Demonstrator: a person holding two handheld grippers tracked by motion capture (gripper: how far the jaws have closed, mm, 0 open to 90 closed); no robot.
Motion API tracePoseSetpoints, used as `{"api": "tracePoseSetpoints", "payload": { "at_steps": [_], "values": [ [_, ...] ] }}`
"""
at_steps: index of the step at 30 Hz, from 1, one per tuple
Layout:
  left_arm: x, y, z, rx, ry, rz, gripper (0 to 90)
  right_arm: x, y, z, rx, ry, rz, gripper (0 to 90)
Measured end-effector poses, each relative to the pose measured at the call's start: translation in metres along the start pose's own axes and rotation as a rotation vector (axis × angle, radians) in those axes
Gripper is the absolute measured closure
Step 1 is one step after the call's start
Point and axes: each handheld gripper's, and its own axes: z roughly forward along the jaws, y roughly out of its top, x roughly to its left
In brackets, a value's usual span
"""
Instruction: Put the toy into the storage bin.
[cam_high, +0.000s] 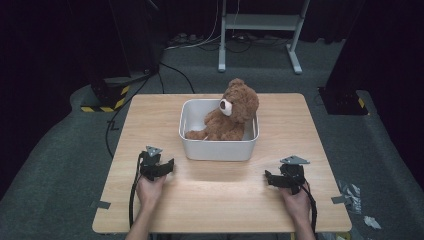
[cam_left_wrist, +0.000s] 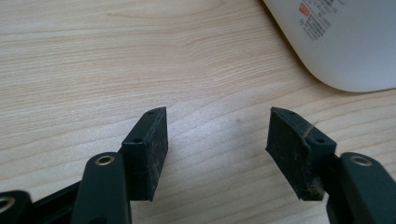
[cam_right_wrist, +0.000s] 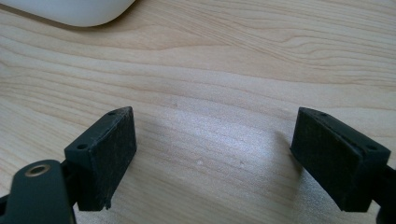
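one bear (cam_high: 234, 112) sits in one white bin (cam_high: 218, 148) at 12 o'clock on the bench (cam_high: 220, 200). left gripper (cam_high: 167, 166) and right gripper (cam_high: 270, 179), both wide and empty.

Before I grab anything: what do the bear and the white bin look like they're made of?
The bear looks like soft brown plush: fuzzy pile, slumped pose, lighter muzzle. The bin looks like smooth, matte white plastic, probably moulded: rounded corners, even colour, a printed label on its wall in the left gripper view.

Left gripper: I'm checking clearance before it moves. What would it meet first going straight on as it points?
Probably the white bin's rounded corner, slightly right of the left gripper's line; only bare tabletop before it.
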Motion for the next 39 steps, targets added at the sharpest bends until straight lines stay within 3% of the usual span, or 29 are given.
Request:
{"api": "tracePoseSetpoints", "payload": {
  "at_steps": [2,6,13,19,20,27,29,39],
  "values": [
    [-0.0008,-0.0005,0.0012,-0.007,-0.002,-0.013,38.5,0.0,0.0,0.0,0.0,0.0,0.0,13.7],
    [-0.0009,-0.0008,0.0018,-0.003,0.009,0.007,38.4,0.0,0.0,0.0,0.0,0.0,0.0,13.7],
    [-0.0026,-0.0019,0.0055,-0.002,0.016,-0.001,38.4,0.0,0.0,0.0,0.0,0.0,0.0,13.7],
    [-0.0036,-0.0017,0.0069,-0.006,0.028,0.02,38.3,-0.0001,0.0,0.0,0.0,0.0,0.0,13.7],
    [-0.004,-0.0016,0.0075,-0.01,0.03,0.04,38.0,-0.0001,0.0,0.0,0.0,0.0,0.0,13.7],
    [-0.004,-0.0031,0.0079,-0.018,0.029,0.038,36.1,-0.0001,0.0,0.0,0.0,0.0,0.0,13.7],
    [-0.003,-0.0056,0.0086,-0.04,0.026,0.035,34.8,-0.0001,0.0,0.0,0.0,0.0,0.0,13.7],
    [-0.0027,-0.0059,0.0083,-0.039,0.027,0.036,34.1,-0.0002,-0.0001,0.0,-0.001,-0.001,-0.001,13.7]
  ]
}}
